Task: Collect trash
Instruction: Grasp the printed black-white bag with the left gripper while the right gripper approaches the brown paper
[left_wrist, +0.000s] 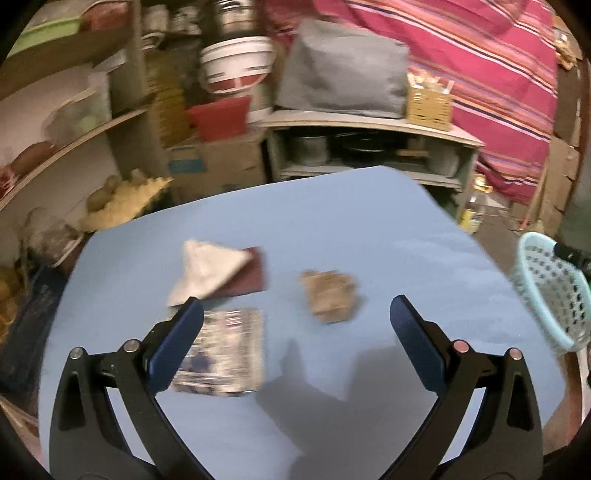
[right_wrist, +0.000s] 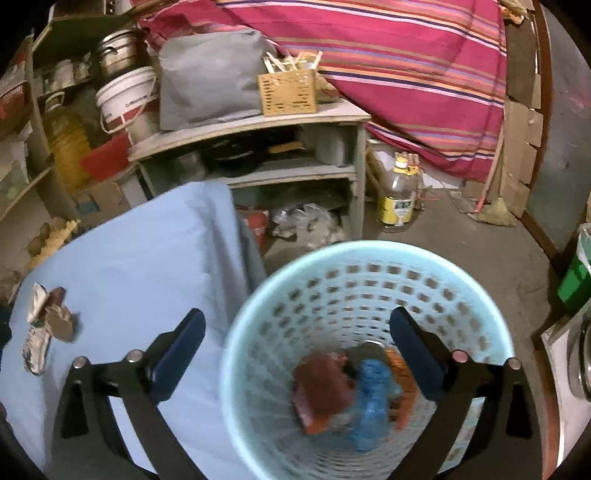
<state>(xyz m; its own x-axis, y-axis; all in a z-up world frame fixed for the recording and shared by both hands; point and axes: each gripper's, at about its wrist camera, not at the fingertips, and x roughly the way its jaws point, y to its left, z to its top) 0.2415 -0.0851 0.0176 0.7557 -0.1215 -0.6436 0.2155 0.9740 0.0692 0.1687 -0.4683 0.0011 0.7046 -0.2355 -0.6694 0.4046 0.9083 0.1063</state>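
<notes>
Hovering spread and empty, the left hand-held gripper (left_wrist: 295, 332) faces wrappers (left_wrist: 221, 350) left on the worktop (left_wrist: 369, 229); the right hand-held gripper (right_wrist: 297, 345), also released, hangs over the basket (right_wrist: 266, 295). Next: grasp a wrapper.

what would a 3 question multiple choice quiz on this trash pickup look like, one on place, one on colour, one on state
1. Where does the basket stand?
A on the table
B on the floor beside the table
C on the shelf

2. What colour is the tablecloth?
A light blue
B green
C striped red

3. How is the left gripper?
A shut on a wrapper
B open, holding nothing
C inside the basket

Answers: B, it sits below the cloth's hanging edge; A, plain light blue; B, its jaws are spread above the printed wrapper and brown scrap.
</notes>
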